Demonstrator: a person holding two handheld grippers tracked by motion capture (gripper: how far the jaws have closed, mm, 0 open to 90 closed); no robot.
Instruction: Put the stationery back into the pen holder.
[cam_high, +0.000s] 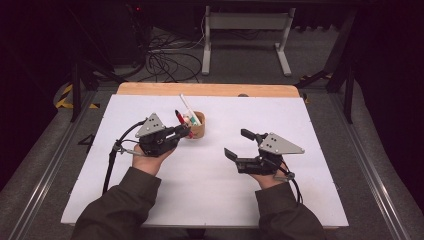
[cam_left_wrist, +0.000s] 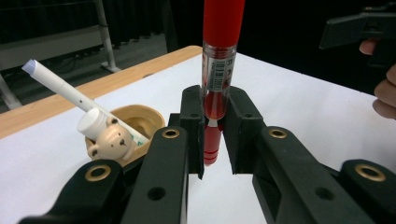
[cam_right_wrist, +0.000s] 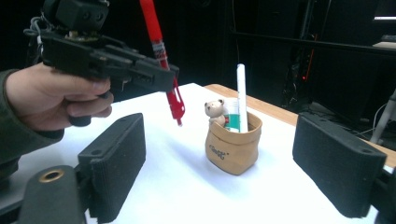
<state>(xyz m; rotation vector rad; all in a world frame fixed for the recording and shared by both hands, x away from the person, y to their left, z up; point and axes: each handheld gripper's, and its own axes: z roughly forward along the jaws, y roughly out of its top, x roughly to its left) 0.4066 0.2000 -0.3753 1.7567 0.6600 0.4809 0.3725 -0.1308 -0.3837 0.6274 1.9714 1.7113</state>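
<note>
Left hand-held gripper (cam_high: 186, 132) clamped on red pen (cam_left_wrist: 217, 70) at pen cup's (cam_high: 196, 131) nine o'clock; right hand-held gripper (cam_high: 239, 143) agape, empty.

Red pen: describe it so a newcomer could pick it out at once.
On the white table, find the tan pen pot near the far edge. Just left of it, the left tongs clamp the red pen upright. It alone is red; the pot's white pen leans inside.

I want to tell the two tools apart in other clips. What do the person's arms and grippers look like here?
Both forearms wear dark olive sleeves. The left gripper and right gripper are black, each topped by a grey three-cornered plate dotted with small holes. A black cable trails from each. The jaws carry brass-coloured rivets and flat black pads.
</note>
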